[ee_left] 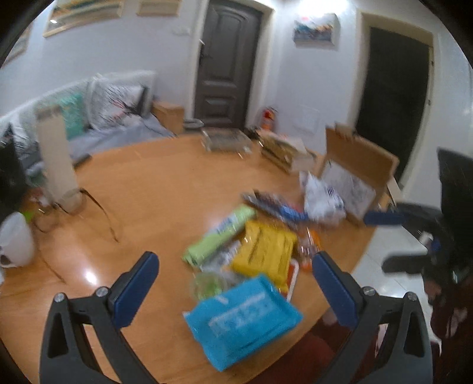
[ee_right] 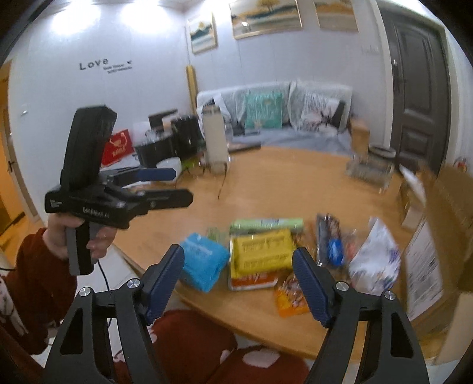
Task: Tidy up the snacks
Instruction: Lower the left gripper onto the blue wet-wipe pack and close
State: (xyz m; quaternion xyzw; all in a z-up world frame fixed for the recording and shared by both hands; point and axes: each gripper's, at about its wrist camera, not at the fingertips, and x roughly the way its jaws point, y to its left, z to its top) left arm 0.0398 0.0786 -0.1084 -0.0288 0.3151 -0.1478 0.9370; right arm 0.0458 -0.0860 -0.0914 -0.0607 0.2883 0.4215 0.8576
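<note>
We record a round wooden tabletop (ee_right: 266,189), glossy and orange-brown, with a heap of snack packets near its front edge: a blue packet (ee_right: 204,261), a yellow packet (ee_right: 261,251) over a red-and-white one, a green packet (ee_right: 266,224) behind it, dark and blue wrappers (ee_right: 331,239), an orange packet (ee_right: 291,298) at the rim, and a white printed bag (ee_right: 374,260) leaning toward an open cardboard box (ee_right: 437,236) on the right. Farther back on the tabletop we note a clear plastic container (ee_right: 369,171) and a tall pale cylinder (ee_right: 213,138). The room holds a sofa (ee_right: 272,118) with patterned cushions under a covering, framed pictures (ee_right: 264,16) on a white wall, a dark panelled door (ee_right: 419,97), and a "Love" wall decal (ee_right: 93,64). The left tongs (ee_left: 235,283) stand wide apart over the heap, gripping nothing; the blue packet (ee_left: 242,319) lies below the gap, untouched. The right tongs (ee_right: 238,280) stand partly open, clamping nothing, with the yellow packet seen between the pads but beyond them. We also see a hand (ee_right: 75,239) in a dark red sleeve gripping the left tool's handle. All views are motion-blurred.
</note>
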